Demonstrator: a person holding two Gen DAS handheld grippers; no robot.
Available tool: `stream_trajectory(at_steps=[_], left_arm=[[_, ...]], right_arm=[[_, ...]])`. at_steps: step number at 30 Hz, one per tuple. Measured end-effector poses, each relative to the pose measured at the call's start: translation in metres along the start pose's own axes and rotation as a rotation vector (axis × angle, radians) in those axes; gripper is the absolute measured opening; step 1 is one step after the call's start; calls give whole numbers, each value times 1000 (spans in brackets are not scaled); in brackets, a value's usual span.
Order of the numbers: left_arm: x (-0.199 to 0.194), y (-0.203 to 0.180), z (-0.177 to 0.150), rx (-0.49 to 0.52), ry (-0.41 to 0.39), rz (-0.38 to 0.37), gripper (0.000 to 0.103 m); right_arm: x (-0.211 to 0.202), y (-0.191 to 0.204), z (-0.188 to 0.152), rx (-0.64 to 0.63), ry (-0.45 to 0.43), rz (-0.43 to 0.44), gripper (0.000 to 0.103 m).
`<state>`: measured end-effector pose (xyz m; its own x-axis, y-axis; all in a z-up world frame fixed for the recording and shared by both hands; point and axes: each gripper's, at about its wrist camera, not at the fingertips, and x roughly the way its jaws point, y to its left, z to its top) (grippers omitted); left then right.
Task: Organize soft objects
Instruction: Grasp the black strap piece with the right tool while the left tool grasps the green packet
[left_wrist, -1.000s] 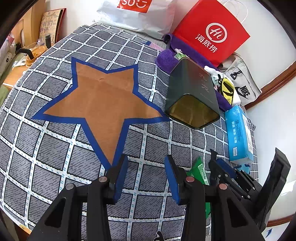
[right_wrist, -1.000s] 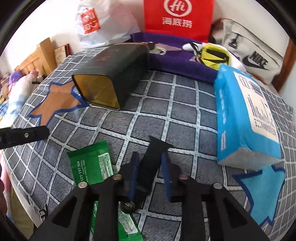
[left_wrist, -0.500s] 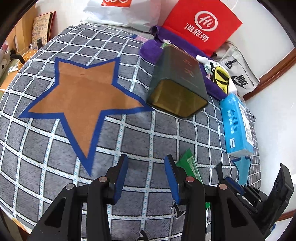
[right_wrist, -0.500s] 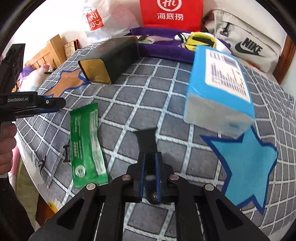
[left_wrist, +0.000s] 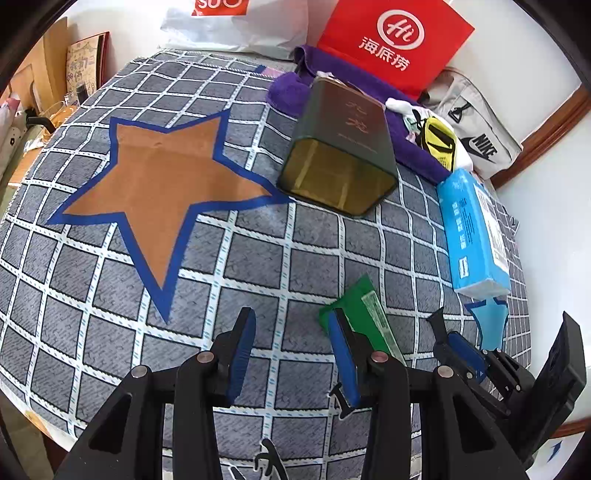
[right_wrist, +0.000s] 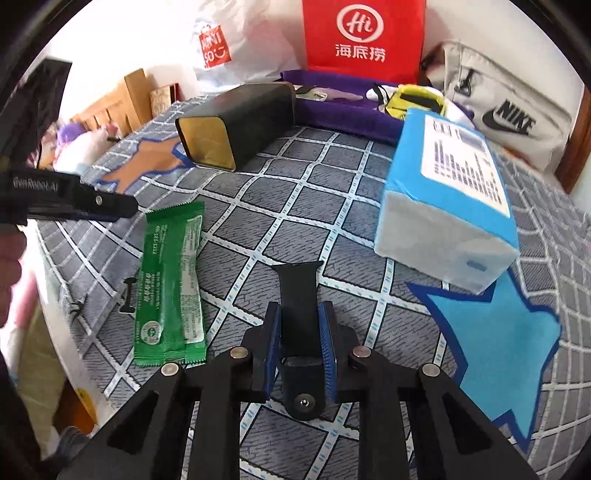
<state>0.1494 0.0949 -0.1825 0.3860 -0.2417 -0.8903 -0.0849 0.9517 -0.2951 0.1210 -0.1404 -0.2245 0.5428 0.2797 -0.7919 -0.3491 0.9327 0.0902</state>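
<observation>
Now right gripper (right_wrist: 299, 332) opening around black strap (right_wrist: 298, 295); left gripper (left_wrist: 291, 354) empty

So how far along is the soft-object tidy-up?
Early. Done: nothing visibly sorted; the dark tin lies open, looks empty. In hand: right gripper has the black strap between its jaws, which are opening; left gripper open, empty. Left: green sachet and blue tissue pack loose on the bedspread.

A home bedroom: a bed under a checked star-print bedspread (left_wrist: 258, 258), shopping bags (left_wrist: 395, 44) and a sports bag (right_wrist: 506, 118) along its far edge, a wooden headboard (right_wrist: 110, 107) (plush toys (right_wrist: 81, 144) beside it) at its left edge.
</observation>
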Motion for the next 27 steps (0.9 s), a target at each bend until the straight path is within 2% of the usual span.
stream_trajectory(at_steps=[7, 9, 13, 15, 18, 23, 25, 27], left_arm=[[0, -12, -7, 32, 19, 15, 39], [1, -16, -9, 36, 28, 19, 39], [4, -25, -16, 47, 51, 19, 40], [6, -31, -21, 53, 65, 18, 45], [14, -39, -28, 66, 88, 22, 46], [20, -57, -34, 86, 76, 41, 56], [24, -67, -34, 92, 75, 57, 64], [27, -75, -33, 98, 72, 96, 67]], right_arm=[[-2, 0, -5, 19, -24, 5, 26], [-2, 1, -6, 22, -46, -8, 22], [-4, 2, -9, -2, -68, -22, 21], [-7, -3, -10, 20, -64, -2, 20], [-15, -12, -12, 54, -70, 5, 20], [-31, -26, -17, 86, -93, 15, 20], [-38, -31, -19, 90, -106, 8, 20], [-43, -36, -20, 101, -116, 9, 20]])
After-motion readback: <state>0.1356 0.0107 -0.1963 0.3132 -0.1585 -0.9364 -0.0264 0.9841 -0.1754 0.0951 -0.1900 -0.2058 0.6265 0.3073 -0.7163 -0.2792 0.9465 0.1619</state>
